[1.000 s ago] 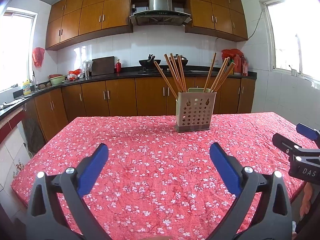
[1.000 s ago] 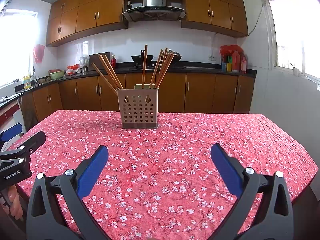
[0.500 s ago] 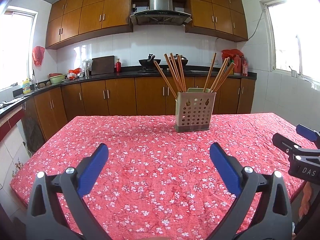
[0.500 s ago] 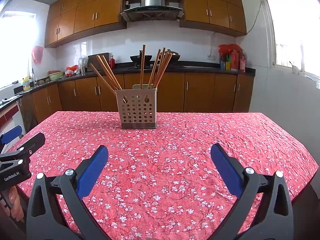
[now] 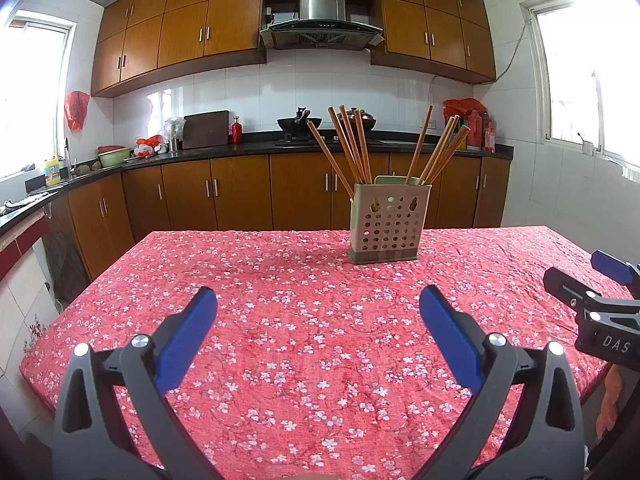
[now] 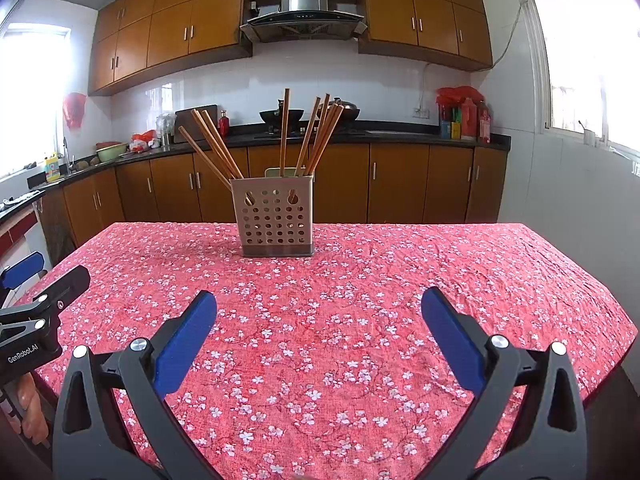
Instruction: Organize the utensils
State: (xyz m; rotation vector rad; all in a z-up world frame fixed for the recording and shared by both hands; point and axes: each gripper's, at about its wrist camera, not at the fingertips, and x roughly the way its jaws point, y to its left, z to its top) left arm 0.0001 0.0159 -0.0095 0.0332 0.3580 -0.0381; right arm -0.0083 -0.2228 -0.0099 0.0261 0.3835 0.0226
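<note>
On the tabletop (image 5: 280, 320), covered in a red flowery cloth, pretty much the only thing is the perforated utensil holder (image 5: 386, 227) toward the far side, with the chopsticks (image 5: 352, 146) already standing in it, fanned out in two bunches. So as far as I can tell the sorting looks basically done; I can't spot any loose utensils lying on the cloth in either view. Maybe straightening the sticks is all that's left, but that's a guess.

Both claws are hanging back at the near edge, well apart from the holder. The left claw (image 5: 318, 312) is spread wide with nothing in it, same for the right claw (image 6: 319, 314).

Compared with a second ago, hardly anything changed. The holder sits a touch lower and closer in the right view, like that hand drifted forward slightly; the left view is practically identical.
</note>
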